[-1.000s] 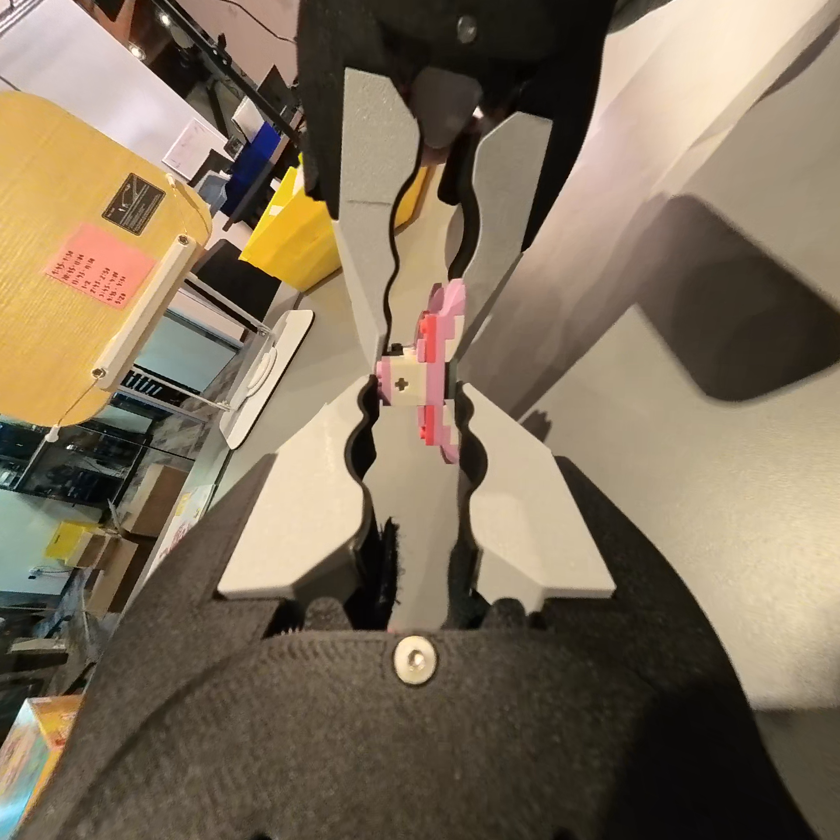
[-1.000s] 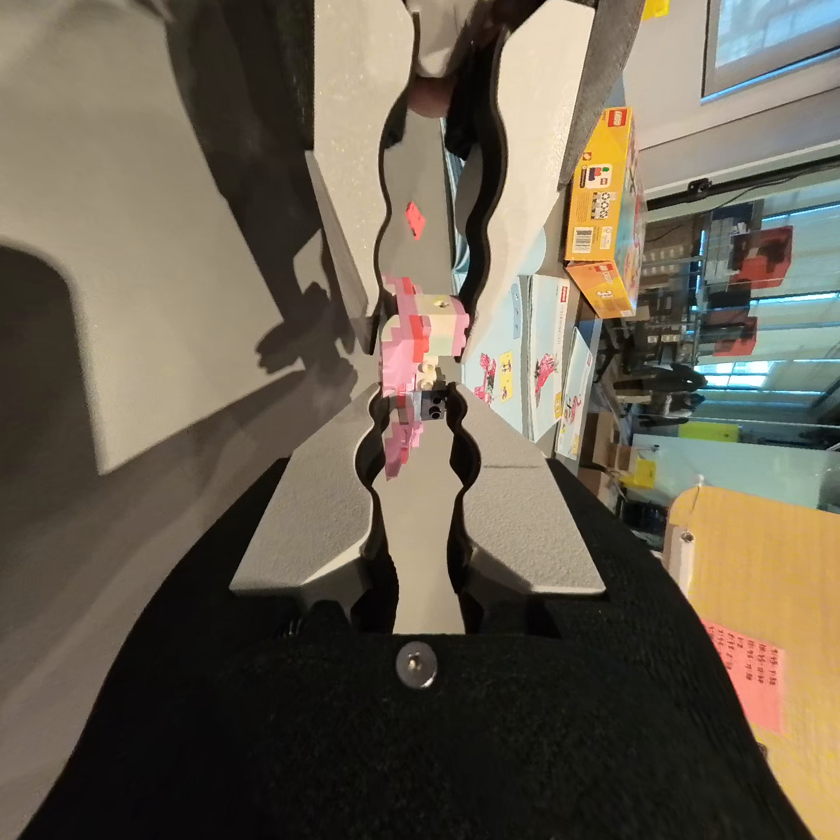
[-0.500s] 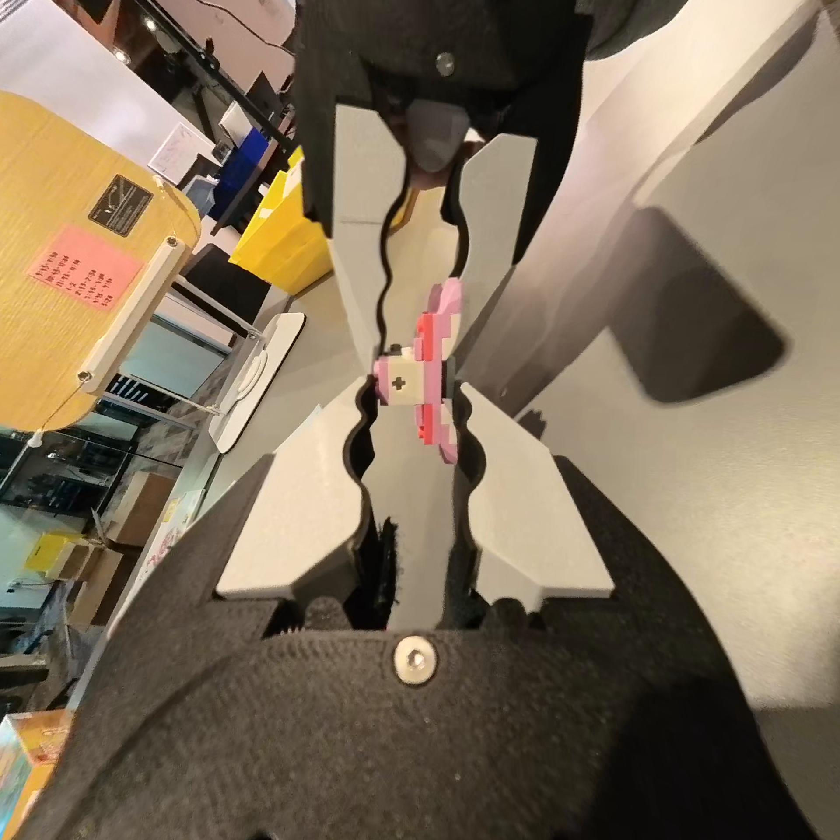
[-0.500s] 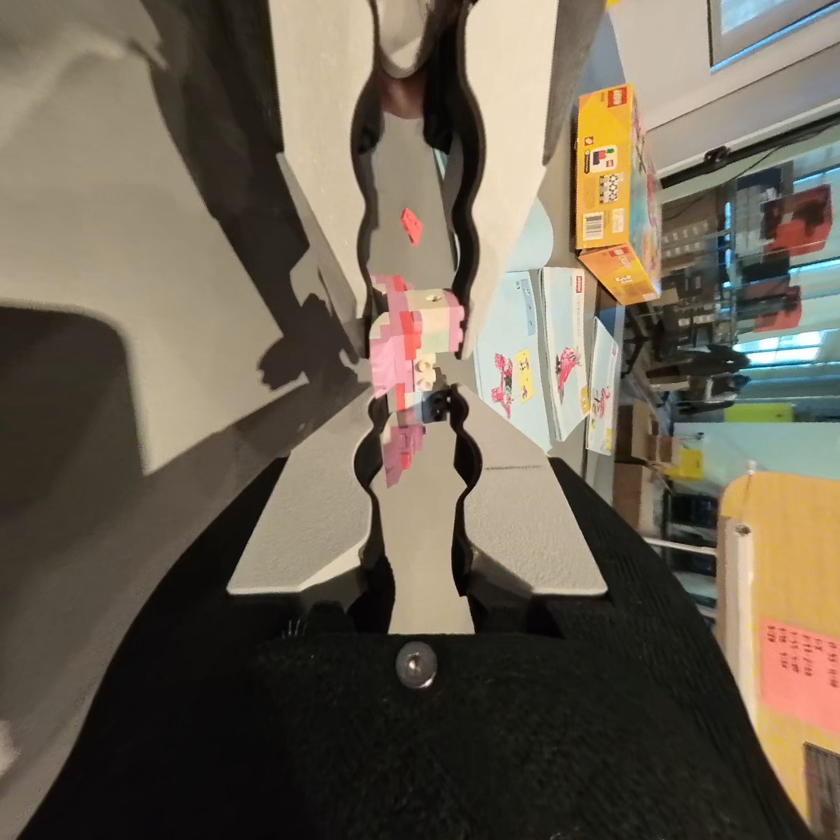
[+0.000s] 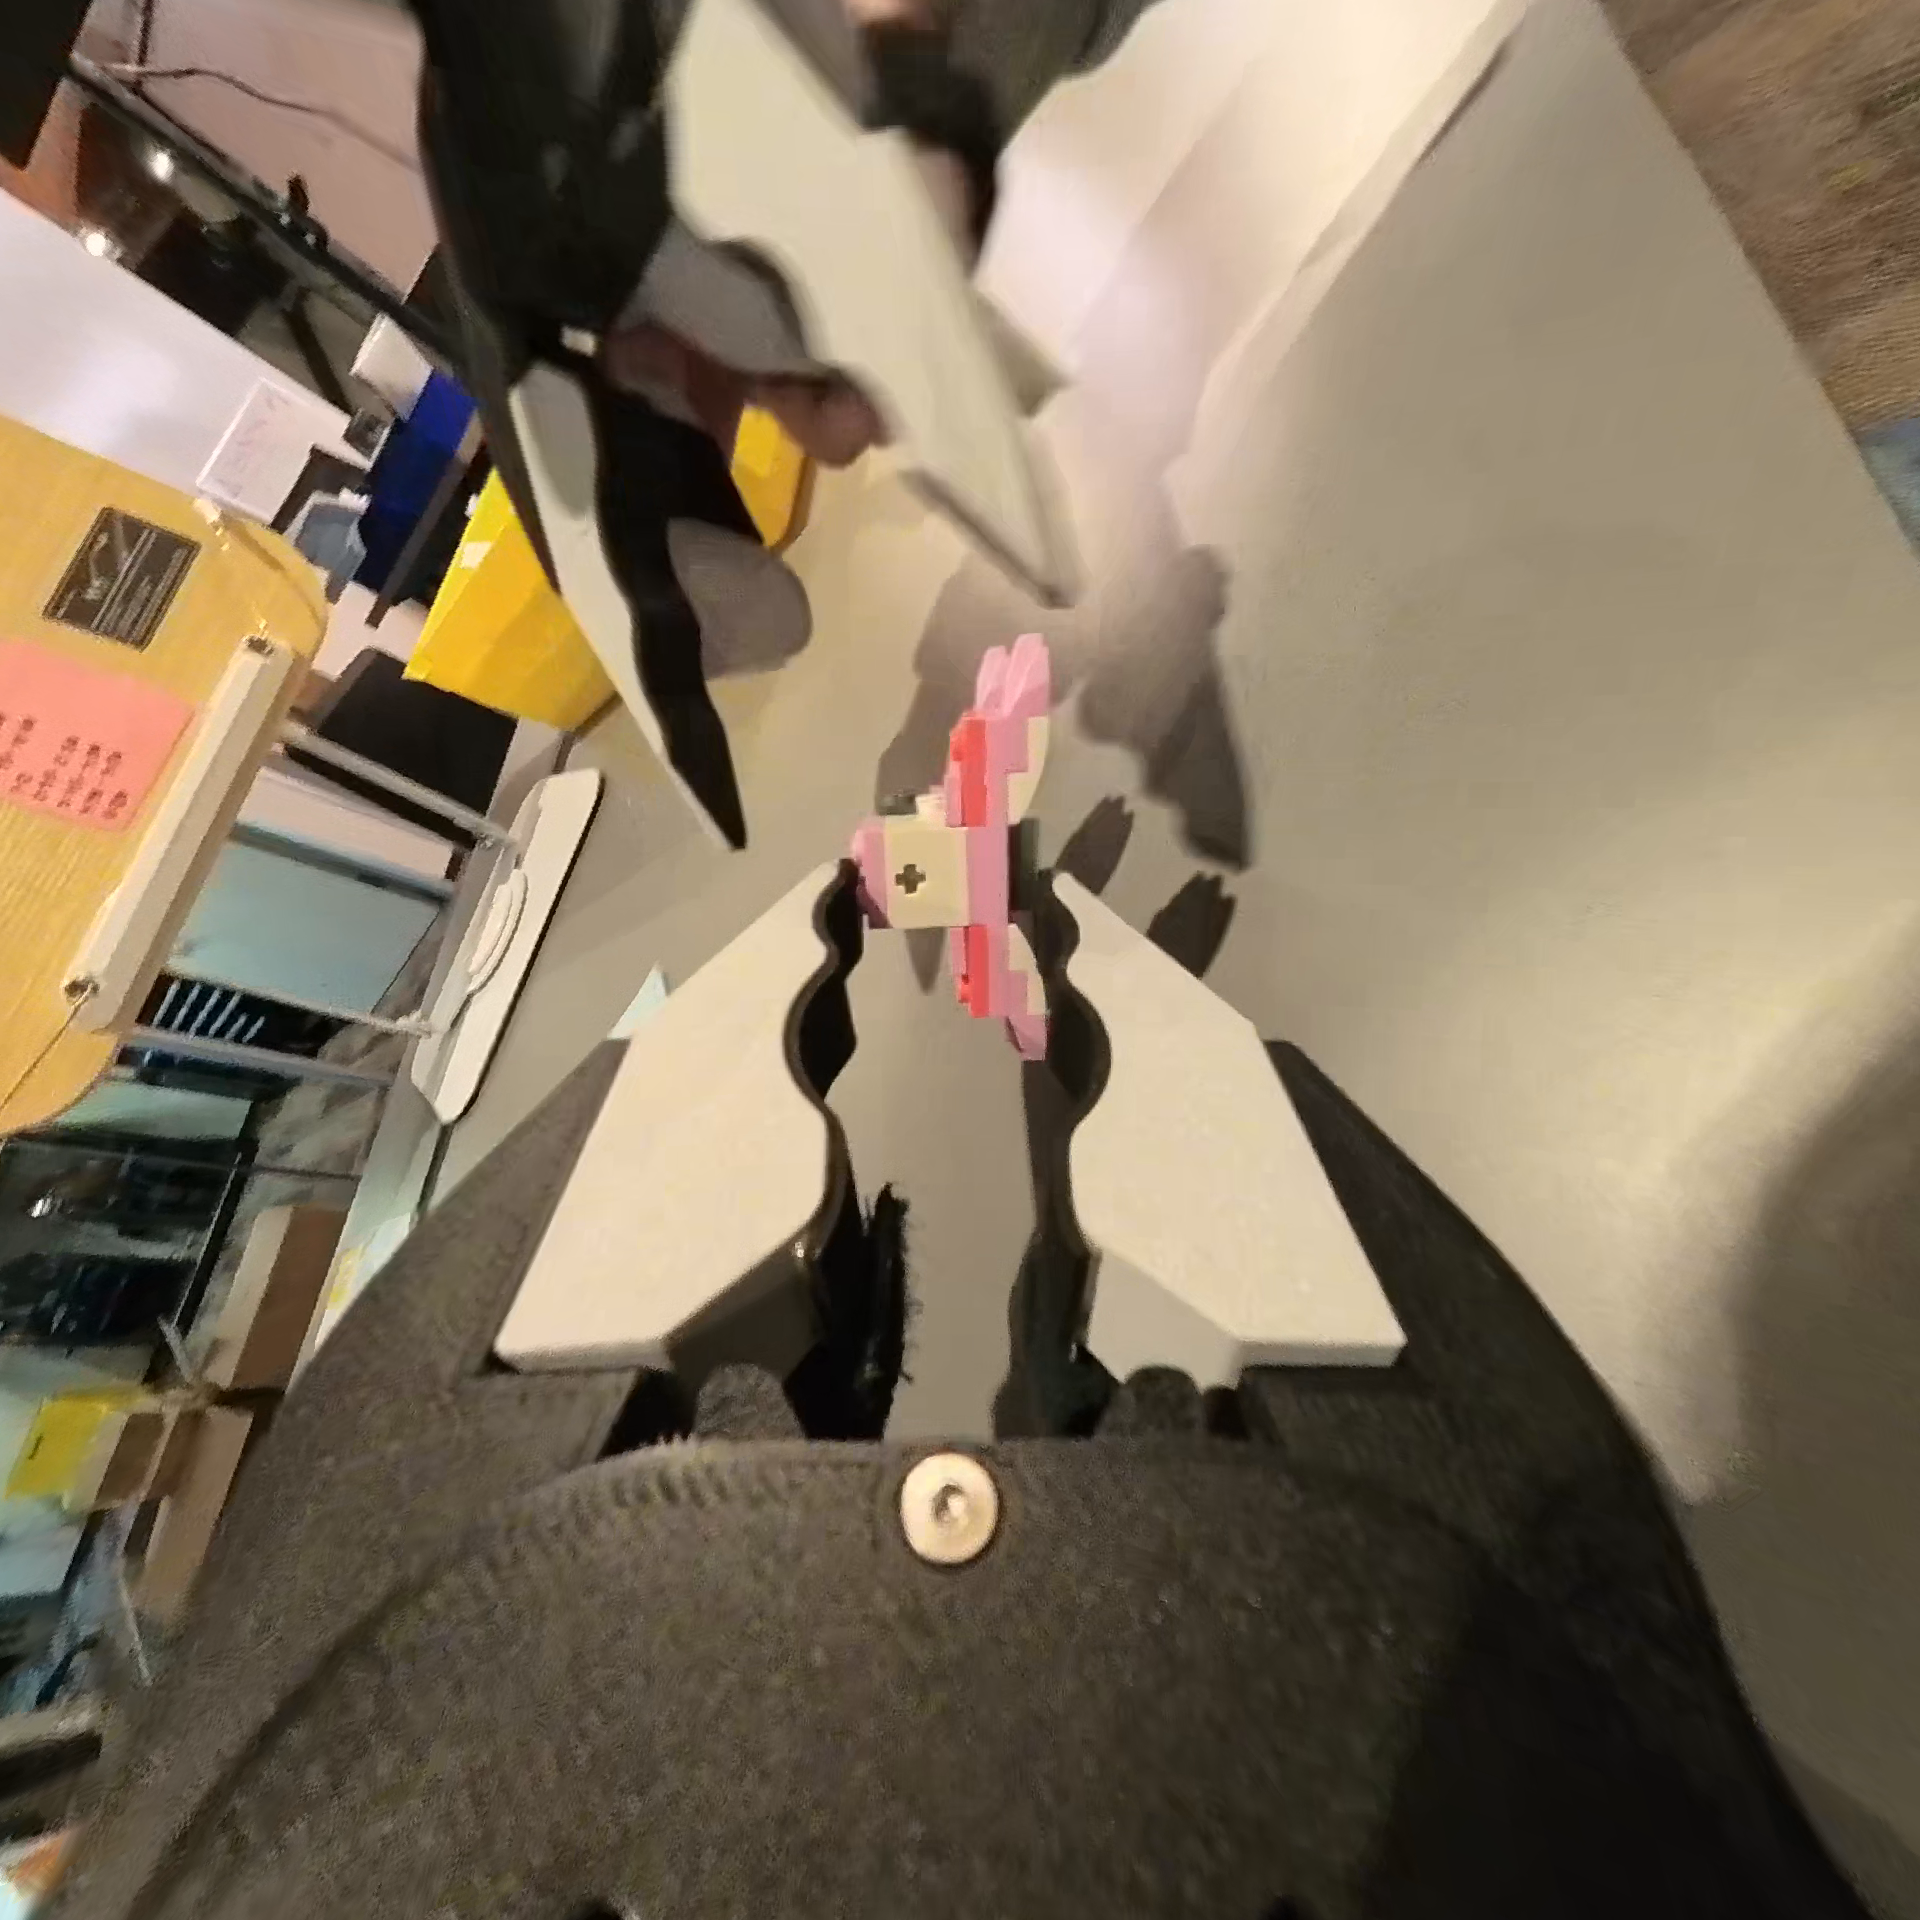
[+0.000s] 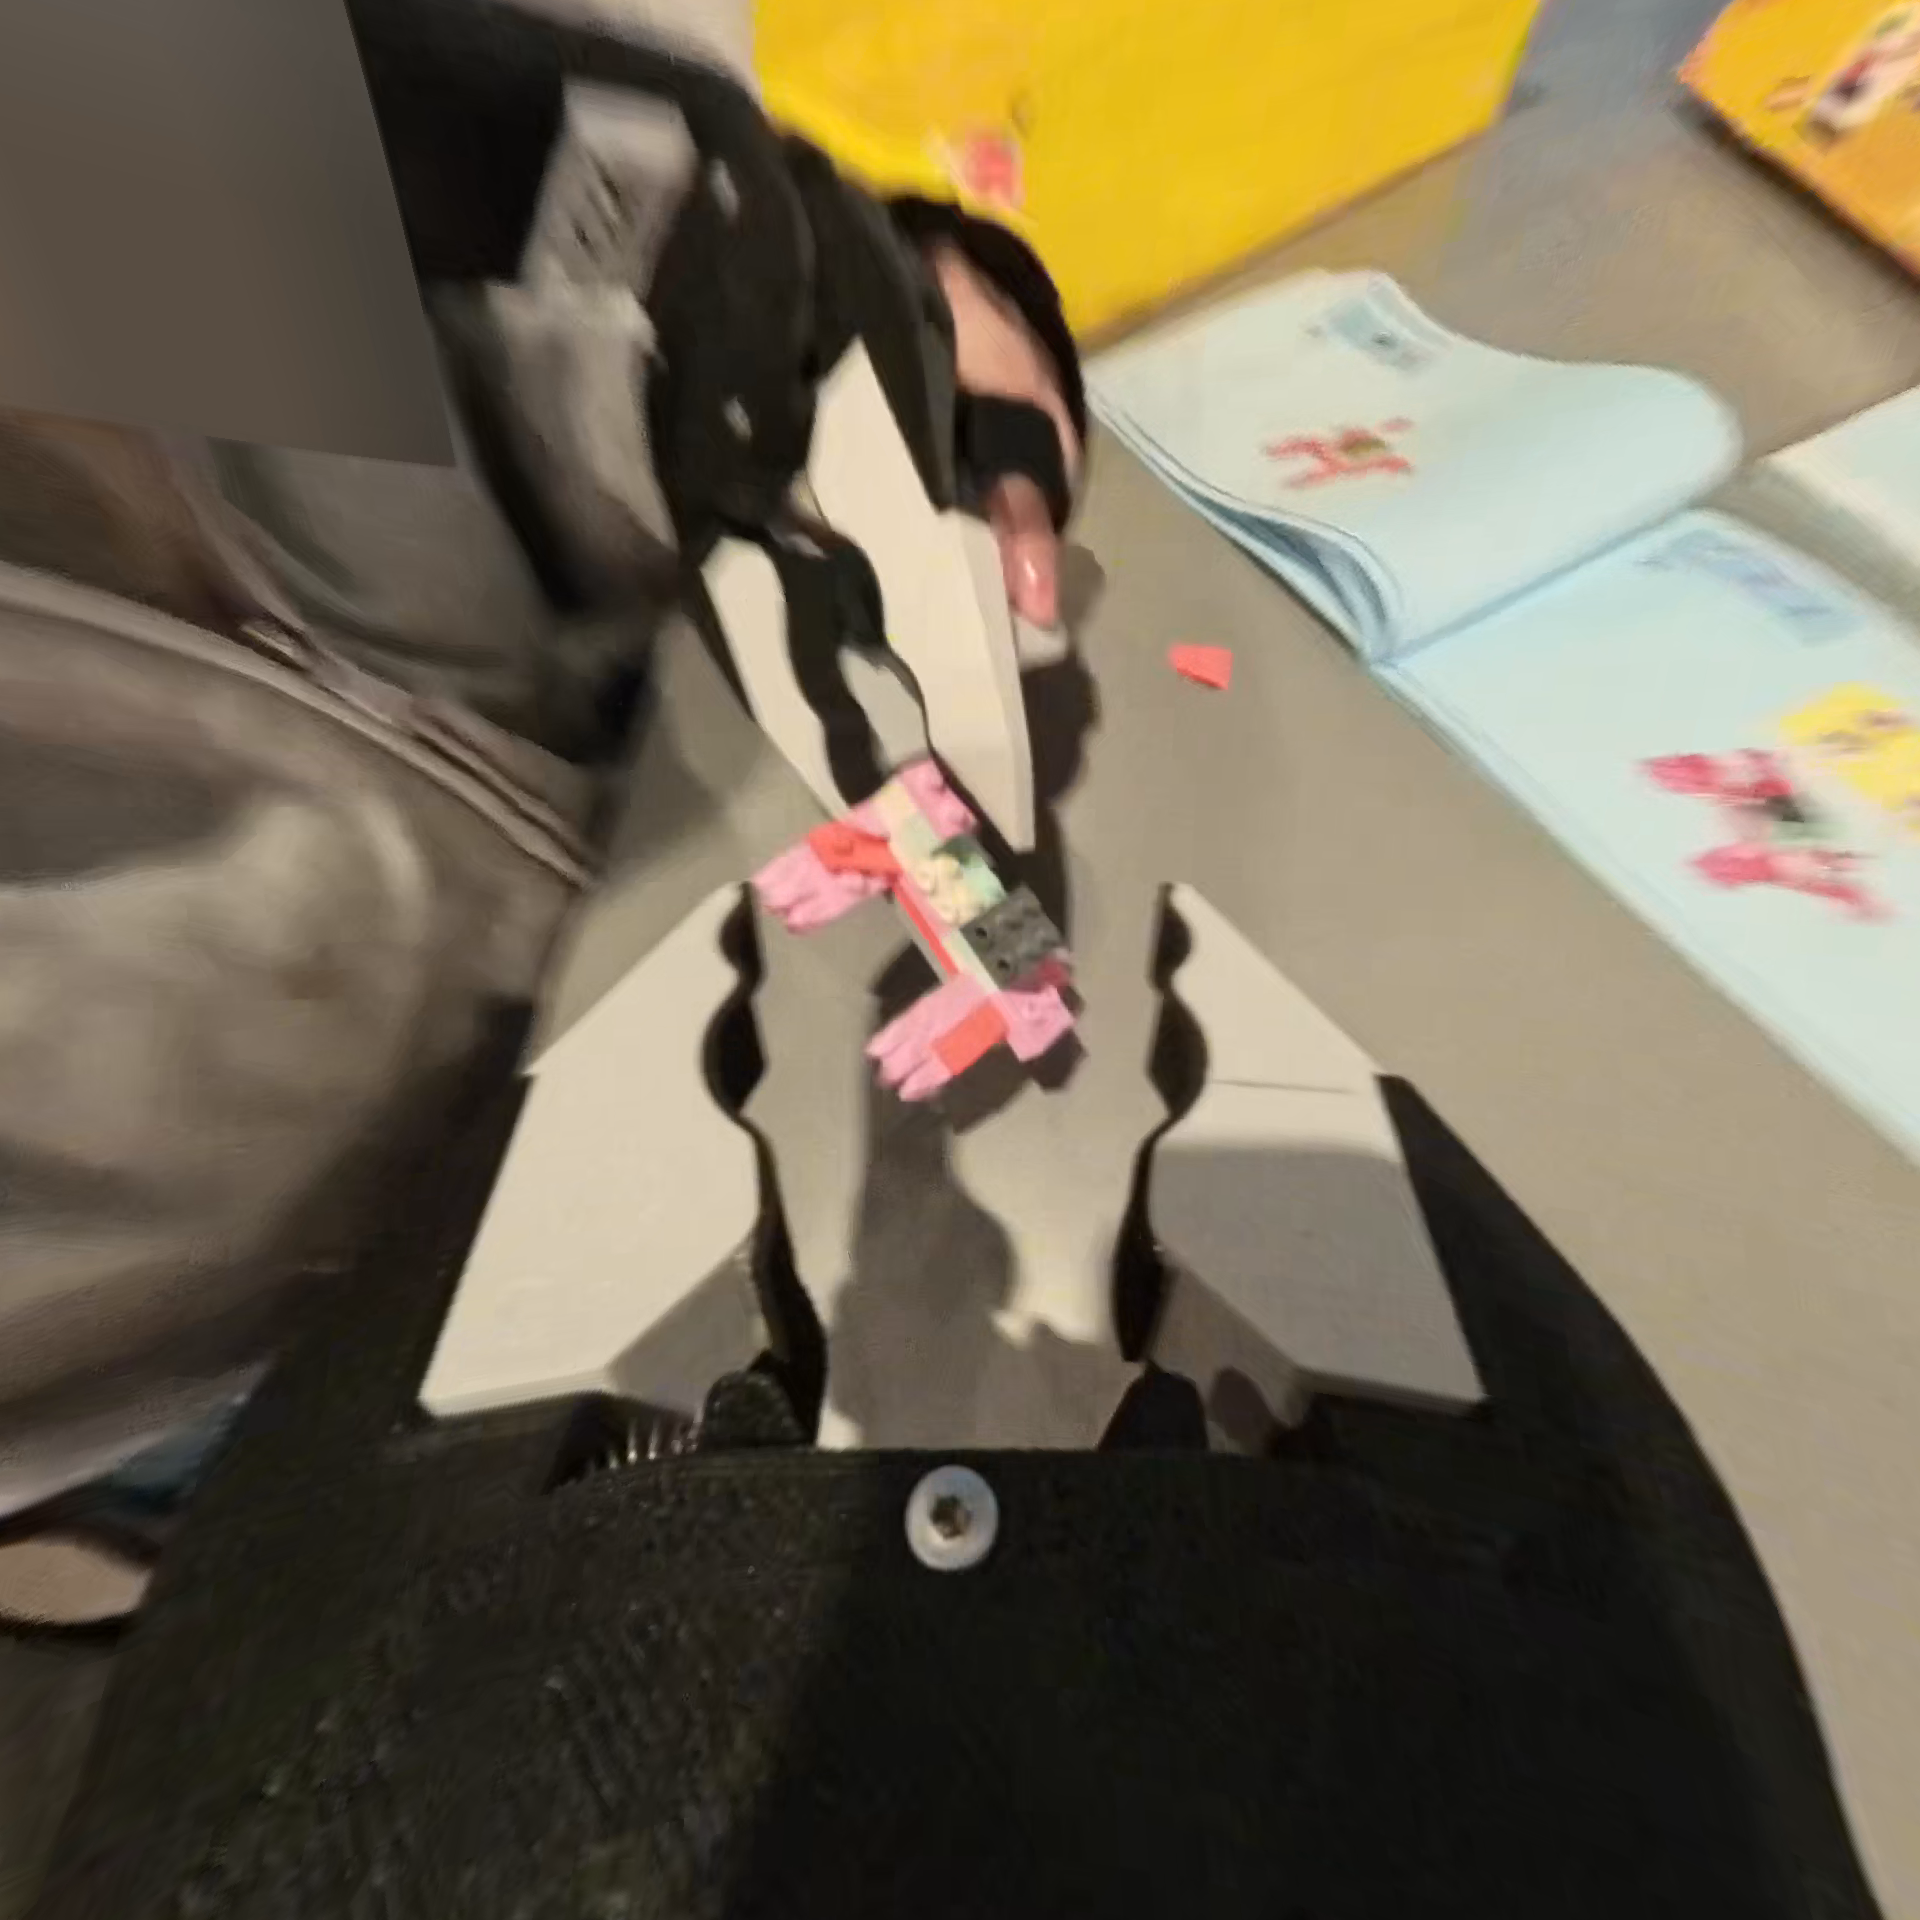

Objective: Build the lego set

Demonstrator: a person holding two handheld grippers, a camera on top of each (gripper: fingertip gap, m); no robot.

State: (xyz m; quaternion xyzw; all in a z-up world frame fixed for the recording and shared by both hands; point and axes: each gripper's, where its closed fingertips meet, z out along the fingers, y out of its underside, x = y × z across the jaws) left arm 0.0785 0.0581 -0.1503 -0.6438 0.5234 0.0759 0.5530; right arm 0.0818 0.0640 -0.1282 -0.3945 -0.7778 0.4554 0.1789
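Note:
A small pink, red and white lego model sits clamped between the tips of my left gripper, held above the grey table. In the right wrist view the same model hangs from the left gripper, its pink wings spread and a dark grey block at its near end. My right gripper is open and empty, just short of the model. One of its fingers shows blurred in the left wrist view, up and left of the model. A loose red piece lies on the table.
Light blue instruction booklets lie open at the right. A yellow bin and a yellow box stand at the back. A person's grey sleeve fills the left. A wooden panel and a white stand are at the table's left. My left and right fingertips are right by each other. My left gripper's tips are some 12 centimetres from the loose red piece.
My right gripper has opened, let go of the model and swung back away from it. My left gripper still holds the model in the same grip.

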